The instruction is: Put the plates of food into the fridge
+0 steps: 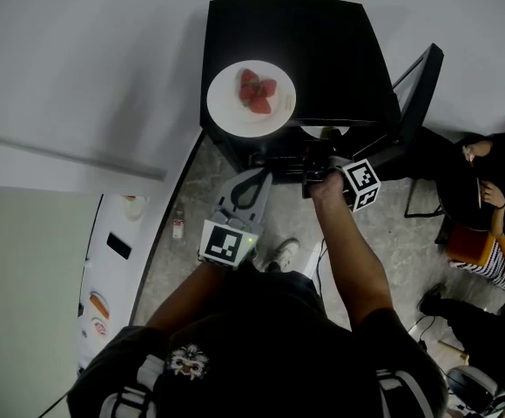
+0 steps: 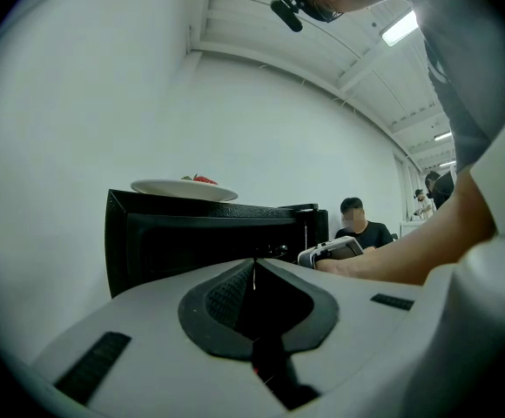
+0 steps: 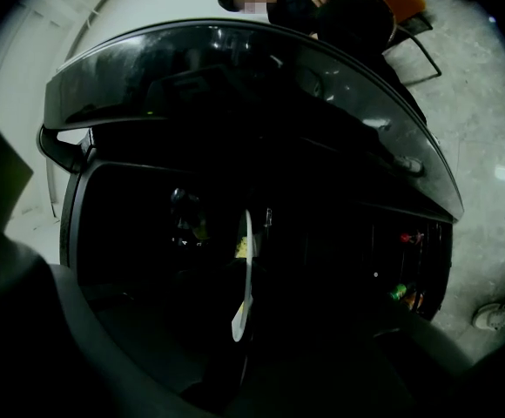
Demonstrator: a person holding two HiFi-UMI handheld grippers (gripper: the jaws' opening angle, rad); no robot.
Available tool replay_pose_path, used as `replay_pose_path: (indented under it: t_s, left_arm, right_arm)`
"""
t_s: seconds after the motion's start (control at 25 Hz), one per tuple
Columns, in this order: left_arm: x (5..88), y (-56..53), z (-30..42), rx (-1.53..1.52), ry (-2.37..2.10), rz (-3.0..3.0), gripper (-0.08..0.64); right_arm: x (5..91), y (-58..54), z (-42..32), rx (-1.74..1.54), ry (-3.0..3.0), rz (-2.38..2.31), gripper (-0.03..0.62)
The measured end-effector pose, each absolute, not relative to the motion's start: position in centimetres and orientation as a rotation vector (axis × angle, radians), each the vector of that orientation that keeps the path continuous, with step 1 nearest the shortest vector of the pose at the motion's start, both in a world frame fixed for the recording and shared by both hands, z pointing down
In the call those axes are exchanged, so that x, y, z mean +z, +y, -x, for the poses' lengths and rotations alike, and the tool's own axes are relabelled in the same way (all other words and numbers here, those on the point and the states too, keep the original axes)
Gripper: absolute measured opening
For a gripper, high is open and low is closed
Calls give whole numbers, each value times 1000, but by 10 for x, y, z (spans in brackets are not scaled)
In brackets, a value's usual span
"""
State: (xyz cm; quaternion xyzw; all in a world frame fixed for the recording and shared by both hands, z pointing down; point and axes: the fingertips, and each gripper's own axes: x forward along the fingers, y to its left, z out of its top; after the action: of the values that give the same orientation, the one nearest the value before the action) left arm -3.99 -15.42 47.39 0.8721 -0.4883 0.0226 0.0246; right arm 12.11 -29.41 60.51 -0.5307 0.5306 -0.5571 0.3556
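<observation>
item: black fridge [image 1: 322, 50] on a grey floor [image 1: 409, 259] against a white wall, its door [image 1: 418, 85] swung open to the right.

- on top: plate of strawberries [image 1: 226, 111], white, near the front left corner, nothing touching it.
- right tongs [image 1: 325, 149]: at the fridge's open front, closed narrow on the rim of a second white plate [image 1: 335, 131], which sits at the mouth of the fridge.
- left tongs [image 2: 254, 270]: pads pressed together, nothing between them, held low and apart from the fridge front, pointing at it.
- around: a small bottle [image 1: 177, 226] on the floor by the fridge's left side; a white worktop [image 1: 117, 277] further left with a few small things on it; the person's own shoe [image 1: 280, 255] below the tongs; a seated person [image 1: 496, 190] on an orange chair [image 1: 470, 242] off to the right, well clear of the door.
- in the way: only the open door, standing between the fridge and the seated person.

views compared: the head view alone gives the strawberries from above. the right gripper view alone shows the held plate edge-on in the dark interior, with small red and green items [image 3: 400, 293] at the right — what they are cannot be told. the left gripper view alone shows the top plate side-on and the ceiling strip lights [image 2: 400, 29].
</observation>
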Motion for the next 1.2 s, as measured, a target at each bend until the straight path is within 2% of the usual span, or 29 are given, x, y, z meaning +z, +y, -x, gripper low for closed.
replay_pose_path:
  t_s: [0.2,0.32,0.36,0.52,0.68,0.84,1.0,1.2]
  left_arm:
    - [473,-156,37,67,-1505,-2703,23]
    - [472,-156,35,72,-1499,-2712,23]
    - [472,-156,34,73,-1498,-2713,23]
    - [471,-157,28,86,-1485,-2719,23]
    - [470,-157,23,95,-1468,-2736,23]
    - [464,-157,19,69,-1470,-2725,23]
    - [458,-155,12,52,-1457,-2742,23]
    - [443,-145,5,-13,-1462,-2744,23]
  right_arm:
    - [598,-294,-125,-1365,1449,1443,48]
    - [590,-292,-129,-1311,1509,1499,138]
    - [588,-291,-131,-1292,1532,1523,150]
    - [573,-282,-138,-1153,1698,1628,160]
    - [543,-258,-129,-824,2035,1720,160]
    - [507,-228,-111,-485,2311,1719,158]
    - [468,-200,-96,-159,2511,1667,72]
    - [441,-170,-90,33,2614,1611,25]
